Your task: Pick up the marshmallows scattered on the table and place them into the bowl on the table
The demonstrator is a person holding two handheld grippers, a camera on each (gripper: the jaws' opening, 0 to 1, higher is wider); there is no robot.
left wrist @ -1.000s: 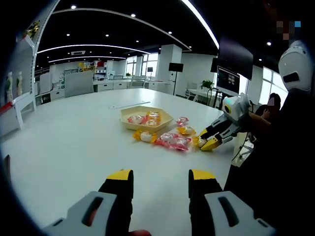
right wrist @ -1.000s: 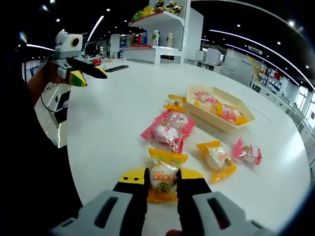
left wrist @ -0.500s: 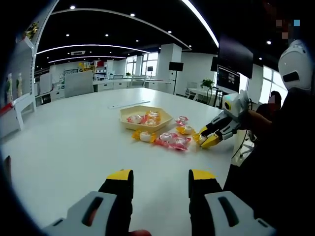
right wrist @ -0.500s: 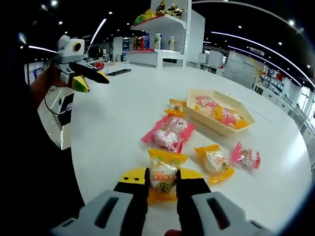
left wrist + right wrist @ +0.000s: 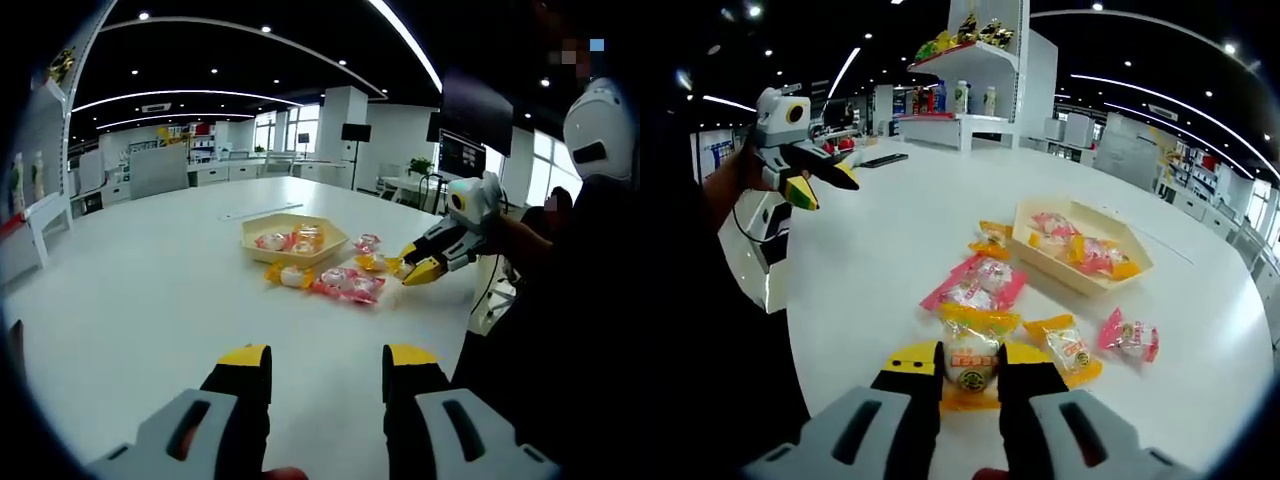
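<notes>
We see right gripper clamped on yellow-wrapped marshmallow, lifted off table; left gripper empty, jaws apart. Bowl ahead, partly filled. Our worry: thin wrapper slips in transit; drop lands short among loose marshmallows beside bowl.

Large open room with a dark ceiling crossed by curved light strips, a white pillar, bright windows, and a stocked white shelf.
</notes>
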